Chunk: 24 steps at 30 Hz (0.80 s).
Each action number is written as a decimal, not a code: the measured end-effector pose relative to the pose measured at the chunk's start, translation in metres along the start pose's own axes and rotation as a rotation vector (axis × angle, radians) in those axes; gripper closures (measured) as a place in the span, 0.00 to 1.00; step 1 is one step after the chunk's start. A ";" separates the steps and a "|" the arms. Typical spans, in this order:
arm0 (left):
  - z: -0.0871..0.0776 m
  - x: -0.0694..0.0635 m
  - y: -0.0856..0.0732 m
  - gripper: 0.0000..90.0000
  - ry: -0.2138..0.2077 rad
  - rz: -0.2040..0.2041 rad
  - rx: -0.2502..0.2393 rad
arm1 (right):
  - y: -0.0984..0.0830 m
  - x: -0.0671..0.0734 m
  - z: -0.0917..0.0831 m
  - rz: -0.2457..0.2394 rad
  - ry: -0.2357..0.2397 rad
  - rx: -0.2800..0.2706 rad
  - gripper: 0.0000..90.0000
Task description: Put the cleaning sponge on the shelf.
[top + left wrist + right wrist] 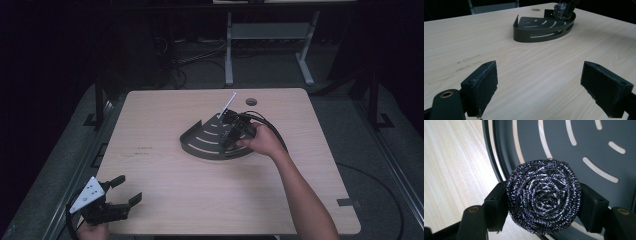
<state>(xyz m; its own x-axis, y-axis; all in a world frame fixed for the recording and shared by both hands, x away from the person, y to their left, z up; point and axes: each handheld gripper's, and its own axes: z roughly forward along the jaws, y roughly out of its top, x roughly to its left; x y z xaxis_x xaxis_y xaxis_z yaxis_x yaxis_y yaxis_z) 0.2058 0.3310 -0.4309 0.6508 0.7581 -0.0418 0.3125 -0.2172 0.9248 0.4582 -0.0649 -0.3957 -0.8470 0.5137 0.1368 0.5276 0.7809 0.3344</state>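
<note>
Scourer clamped over slotted rack

Scourer point(544, 197), a round coil of shiny steel wool, sits squeezed between the right gripper's point(544, 205) black padded jaws, at centre frame in the right gripper view, above the rack point(599, 150): a dark metal quarter-circle tray with curved slots and a low rim. Left gripper point(117, 197), lower left in the high view, stands wide apart over pale wood-grain table point(165, 190).

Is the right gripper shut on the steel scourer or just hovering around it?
Shut on it: in the right gripper view both jaws of the right gripper press the steel scourer's sides, above the slotted black tray.
</note>
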 end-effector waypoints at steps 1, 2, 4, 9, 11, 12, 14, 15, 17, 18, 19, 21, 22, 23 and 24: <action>0.000 0.000 0.000 0.15 0.000 0.000 0.000 | 0.000 -0.001 0.000 0.000 -0.002 -0.001 0.36; 0.000 0.000 0.000 0.15 -0.001 -0.001 0.000 | 0.000 -0.001 0.001 0.001 -0.005 -0.001 0.36; 0.000 0.000 0.000 0.15 -0.001 0.000 0.001 | 0.001 -0.003 0.003 0.004 -0.004 -0.001 0.36; 0.000 0.000 0.000 0.15 -0.001 -0.001 0.002 | 0.002 -0.006 0.010 0.015 -0.006 0.015 0.36; 0.001 0.000 0.000 0.15 0.000 0.000 0.002 | 0.002 -0.007 0.012 0.020 -0.007 0.024 0.36; 0.001 0.000 0.000 0.15 -0.001 0.001 0.003 | 0.002 -0.008 0.013 0.023 -0.007 0.026 0.36; 0.001 0.000 0.000 0.15 -0.002 0.002 0.003 | 0.001 -0.010 0.014 0.029 -0.011 0.027 0.36; 0.001 0.000 0.000 0.15 -0.001 0.001 0.003 | 0.001 -0.011 0.015 0.036 -0.011 0.027 0.36; 0.001 0.000 0.000 0.15 -0.002 0.001 0.002 | 0.001 -0.013 0.016 0.045 -0.017 0.024 0.36; 0.001 0.000 0.000 0.15 -0.002 0.001 0.002 | 0.001 -0.014 0.017 0.047 -0.016 0.022 0.36; 0.001 0.000 0.000 0.15 -0.001 0.000 0.002 | 0.001 -0.015 0.018 0.049 -0.014 0.026 0.36; 0.001 0.000 0.000 0.15 -0.001 0.001 0.002 | 0.001 -0.016 0.020 0.056 -0.019 0.031 0.36; 0.001 0.000 0.000 0.15 -0.001 0.000 0.002 | 0.001 -0.017 0.021 0.056 -0.019 0.034 0.36; 0.000 0.000 0.000 0.15 -0.002 0.001 0.002 | 0.001 -0.017 0.022 0.058 -0.018 0.033 0.36; 0.000 0.000 0.000 0.15 -0.001 0.001 0.002 | 0.001 -0.017 0.023 0.060 -0.020 0.034 0.36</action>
<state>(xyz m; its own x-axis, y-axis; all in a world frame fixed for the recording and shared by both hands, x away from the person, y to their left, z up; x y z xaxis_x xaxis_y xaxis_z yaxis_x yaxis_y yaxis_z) 0.2061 0.3309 -0.4313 0.6519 0.7572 -0.0410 0.3131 -0.2194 0.9240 0.4747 -0.0649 -0.4191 -0.8127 0.5664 0.1365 0.5792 0.7603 0.2939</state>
